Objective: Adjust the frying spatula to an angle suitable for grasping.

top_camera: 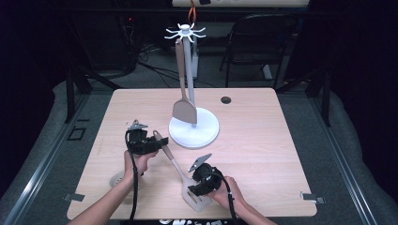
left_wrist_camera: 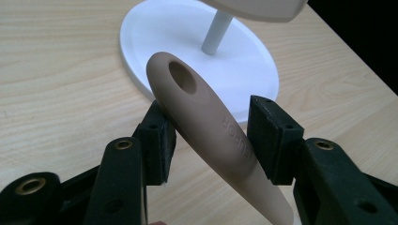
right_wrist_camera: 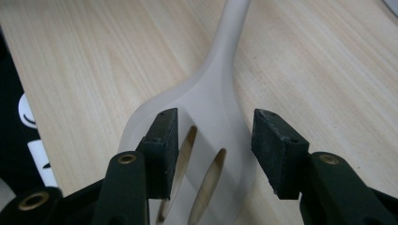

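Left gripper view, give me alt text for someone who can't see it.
The left gripper has its two black jaws around the tan handle of a slotted spatula, hanging hole at the tip. Behind stands a white utensil stand on a wooden table.

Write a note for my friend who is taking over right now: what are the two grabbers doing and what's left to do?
Left gripper: jaws around the slotted spatula handle's holed end; whether it is clamped is unclear.
Right gripper: open, jaws over the slotted blade.
Done: one solid spatula hangs on the white rack.
Left, probably: lift the slotted spatula and hook its hole on a rack arm.
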The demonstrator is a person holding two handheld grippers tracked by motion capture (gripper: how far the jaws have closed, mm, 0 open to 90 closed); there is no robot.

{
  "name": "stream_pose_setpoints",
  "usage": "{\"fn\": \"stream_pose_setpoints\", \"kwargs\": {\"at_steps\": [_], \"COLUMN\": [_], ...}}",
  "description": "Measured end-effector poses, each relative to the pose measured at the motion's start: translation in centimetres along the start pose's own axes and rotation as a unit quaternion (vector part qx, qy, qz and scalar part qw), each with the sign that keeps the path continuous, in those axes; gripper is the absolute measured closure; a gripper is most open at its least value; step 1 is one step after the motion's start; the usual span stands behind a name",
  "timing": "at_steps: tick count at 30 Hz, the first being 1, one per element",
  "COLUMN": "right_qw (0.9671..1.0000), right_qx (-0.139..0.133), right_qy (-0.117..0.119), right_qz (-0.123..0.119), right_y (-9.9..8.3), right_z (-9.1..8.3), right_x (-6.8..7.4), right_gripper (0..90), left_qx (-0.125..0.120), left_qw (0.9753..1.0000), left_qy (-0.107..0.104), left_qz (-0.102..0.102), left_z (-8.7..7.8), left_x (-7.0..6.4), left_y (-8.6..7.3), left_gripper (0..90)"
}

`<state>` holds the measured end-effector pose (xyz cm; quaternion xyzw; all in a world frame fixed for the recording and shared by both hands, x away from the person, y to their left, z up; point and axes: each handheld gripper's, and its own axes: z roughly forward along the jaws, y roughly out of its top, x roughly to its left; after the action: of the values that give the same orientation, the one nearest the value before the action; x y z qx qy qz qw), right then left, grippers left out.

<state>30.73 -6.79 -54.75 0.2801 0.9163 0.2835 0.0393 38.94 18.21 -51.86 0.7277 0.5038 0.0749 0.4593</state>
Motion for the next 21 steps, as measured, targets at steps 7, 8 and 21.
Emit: {"fn": "stream_pose_setpoints", "kwargs": {"at_steps": [7, 8, 21], "right_qw": [0.9998, 0.9998, 0.9991], "right_qx": [-0.019, -0.021, -0.04], "right_qy": [-0.007, -0.006, 0.005], "right_qz": [0.004, 0.004, 0.012], "right_y": [1.2, 1.3, 2.2], "right_z": [0.4, 0.4, 1.4], "right_x": [-0.1, -0.1, -0.2], "right_gripper": [51.8, 51.9, 67.3], "left_qx": [-0.015, -0.017, -0.029], "left_qw": [0.9999, 0.9998, 0.9992], "left_qy": [-0.006, -0.008, -0.025], "left_qz": [0.004, 0.006, 0.006], "left_z": [-0.4, -0.4, -0.7], "left_x": [-0.6, -0.6, -1.1], "left_y": [0.2, 0.2, 0.2], "left_gripper": [54.6, 54.8, 56.3]}}
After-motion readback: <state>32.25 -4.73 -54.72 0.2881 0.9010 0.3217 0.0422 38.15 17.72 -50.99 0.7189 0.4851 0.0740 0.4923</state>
